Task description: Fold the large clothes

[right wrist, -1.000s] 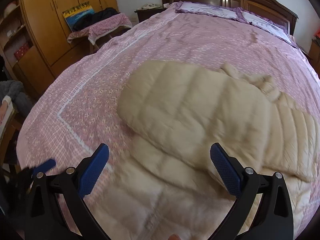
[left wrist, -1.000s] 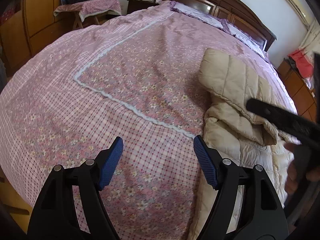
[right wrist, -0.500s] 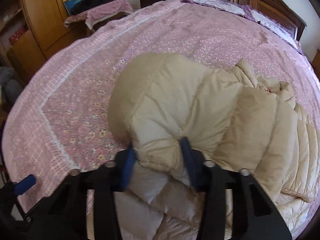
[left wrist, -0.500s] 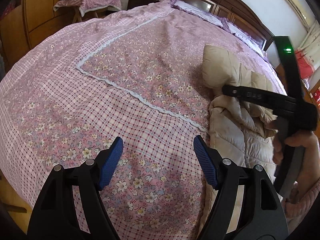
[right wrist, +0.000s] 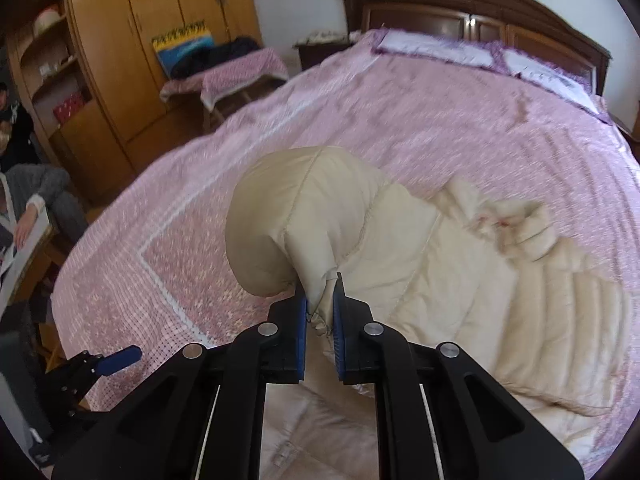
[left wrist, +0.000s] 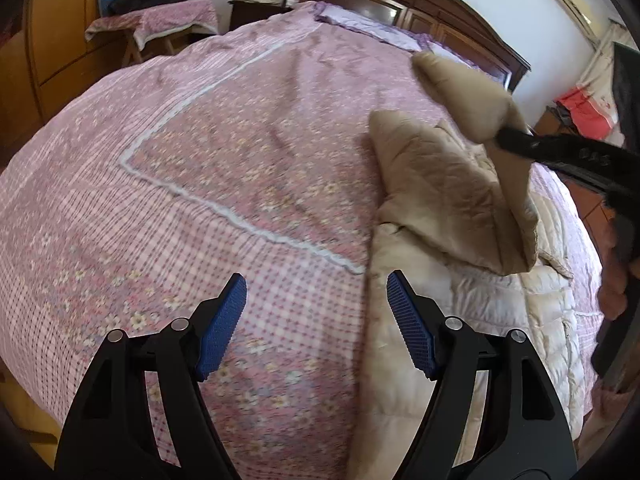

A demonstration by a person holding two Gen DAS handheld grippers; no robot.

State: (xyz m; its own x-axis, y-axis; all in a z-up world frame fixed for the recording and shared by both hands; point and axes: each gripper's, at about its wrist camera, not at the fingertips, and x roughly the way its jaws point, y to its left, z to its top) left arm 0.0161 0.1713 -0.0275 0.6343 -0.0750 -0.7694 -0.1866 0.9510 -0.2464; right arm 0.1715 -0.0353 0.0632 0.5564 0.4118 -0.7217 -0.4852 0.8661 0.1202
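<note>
The jaws of the right gripper (right wrist: 320, 312) have just squeezed shut and are pinching the puffy coat (right wrist: 460, 280); the left gripper (left wrist: 316, 320) is hanging wide open over the bed (left wrist: 200, 160), coat beside it.

My right gripper (right wrist: 320, 312) had just been closing — its jaws pinched tight on a fold of the padded jacket (right wrist: 460, 280), lifted off the bed. My left gripper (left wrist: 316, 320) hung with jaws apart — nothing between them.

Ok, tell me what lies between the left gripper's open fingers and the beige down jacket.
Only bare bedspread. In the left wrist view the left gripper hangs open over the checked cloth, with the down jacket off to its right, pinched in the right gripper.
</note>
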